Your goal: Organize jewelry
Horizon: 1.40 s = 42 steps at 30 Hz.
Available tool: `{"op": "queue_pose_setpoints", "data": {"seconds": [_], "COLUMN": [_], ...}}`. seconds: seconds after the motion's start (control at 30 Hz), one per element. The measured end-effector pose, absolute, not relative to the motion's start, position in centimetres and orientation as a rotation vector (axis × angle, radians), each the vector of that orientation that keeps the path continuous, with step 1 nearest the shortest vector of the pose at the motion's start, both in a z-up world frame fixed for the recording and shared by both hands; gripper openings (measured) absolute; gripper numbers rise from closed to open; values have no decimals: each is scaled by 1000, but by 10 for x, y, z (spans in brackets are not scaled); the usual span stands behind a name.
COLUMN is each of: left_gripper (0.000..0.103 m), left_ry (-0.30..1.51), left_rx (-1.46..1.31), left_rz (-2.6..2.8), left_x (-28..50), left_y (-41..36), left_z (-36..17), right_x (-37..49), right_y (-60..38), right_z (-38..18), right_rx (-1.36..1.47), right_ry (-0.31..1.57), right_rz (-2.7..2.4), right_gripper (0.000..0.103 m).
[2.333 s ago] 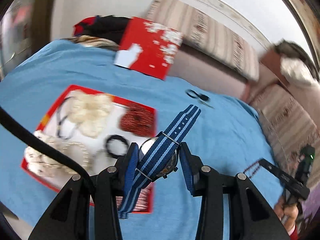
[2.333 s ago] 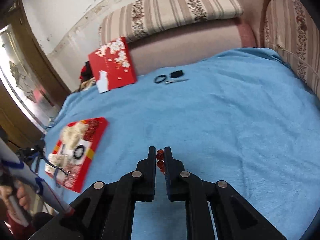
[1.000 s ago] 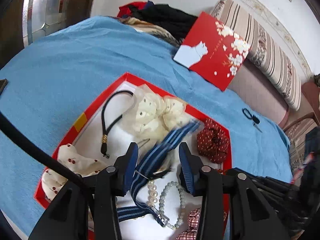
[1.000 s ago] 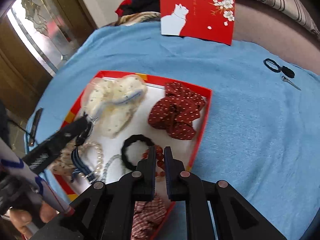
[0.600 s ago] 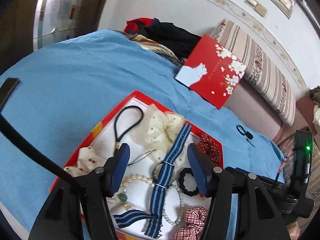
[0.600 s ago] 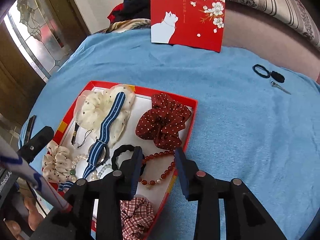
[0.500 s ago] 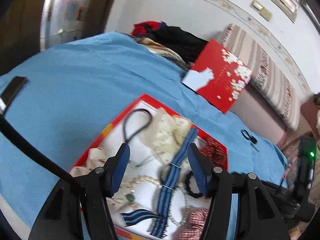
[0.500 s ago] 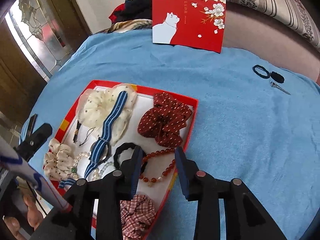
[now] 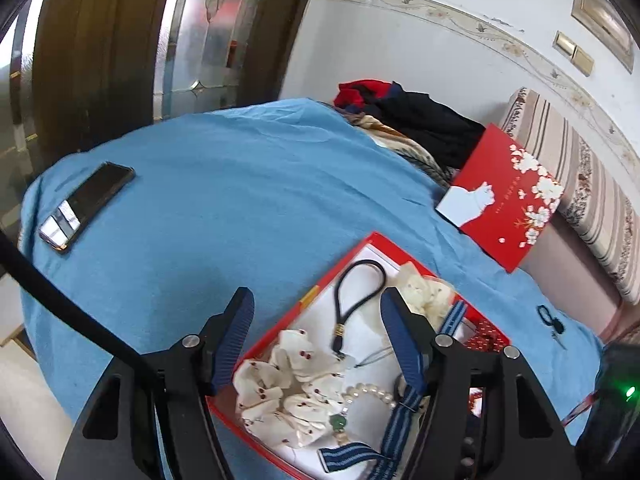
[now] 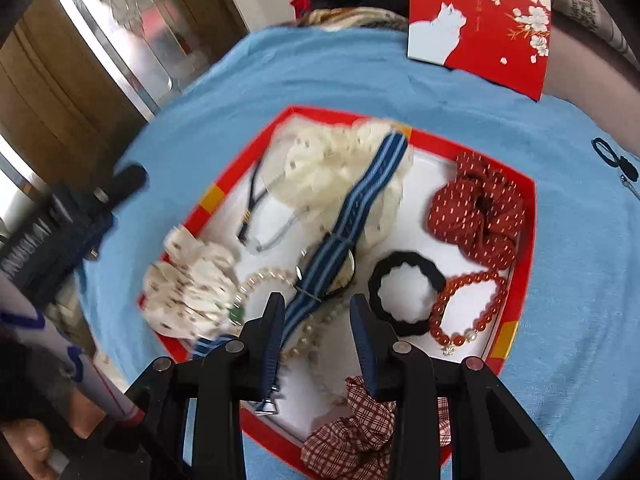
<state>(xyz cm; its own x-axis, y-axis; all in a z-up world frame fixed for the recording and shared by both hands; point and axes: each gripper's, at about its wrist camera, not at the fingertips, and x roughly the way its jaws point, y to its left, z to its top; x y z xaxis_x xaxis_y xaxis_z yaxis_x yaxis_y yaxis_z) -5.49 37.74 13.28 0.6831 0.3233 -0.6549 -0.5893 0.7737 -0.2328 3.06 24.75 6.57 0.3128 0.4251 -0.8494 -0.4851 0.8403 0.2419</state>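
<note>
A red-rimmed tray (image 10: pixel 524 240) with a white floor lies on the blue cloth; it also shows in the left wrist view (image 9: pixel 340 264). In it lie a blue striped watch (image 10: pixel 352 220), a red bead bracelet (image 10: pixel 468 304), a pearl bracelet (image 10: pixel 264 280), a black hair tie (image 10: pixel 406 280), a red dotted scrunchie (image 10: pixel 476 216), cream scrunchies (image 10: pixel 192 284) and a plaid scrunchie (image 10: pixel 352 432). My right gripper (image 10: pixel 316 320) is open and empty above the watch's lower strap. My left gripper (image 9: pixel 316 312) is open and empty over the tray's left corner, above a black cord loop (image 9: pixel 356 292).
A red box lid with a white cat (image 10: pixel 480 20) leans against the striped sofa (image 9: pixel 580 184). A phone (image 9: pixel 86 204) lies at the cloth's far left. A small black hair tie and a clip (image 10: pixel 612 156) lie to the right of the tray. Dark clothes (image 9: pixel 404 112) are piled behind.
Both grippers opened: the watch and the red bead bracelet now lie in the tray. The left gripper pulled back to the left; the right one moved in closer over the tray.
</note>
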Motion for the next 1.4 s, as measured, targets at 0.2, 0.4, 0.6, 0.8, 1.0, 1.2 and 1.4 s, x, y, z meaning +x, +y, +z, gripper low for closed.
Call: {"op": "queue_pose_setpoints", "data": {"seconds": [0.2,0.4,0.6,0.8,1.0,1.2,1.4], "left_gripper": [75,91,101,103,103,103,103], "left_ry": [621,506,380,365,432,543,611], "left_rx": [-360,-185,-22,-3,-100,-76,-51], "left_rz": [583,674,700,620,498,378,348], "left_x": [-53,-64,-94,-133,-158,-161,-164], "left_y": [366,330,270,203,146,85,61], "left_z": [136,155,182,205,199,175,163], "right_x": [8,-40,-83,-95,-103,-118,-126], "right_y": [208,122,13,-64,-95,-101,-103], "right_z": [79,91,78,68,61,78,85], "right_rx": [-77,-163,-92,51,117,125,104], "right_ry": [1046,940,913,886,844,764,729], "right_rz": [578,451,278,151,86,98,99], "right_gripper": [37,45,46,46,46,54,56]}}
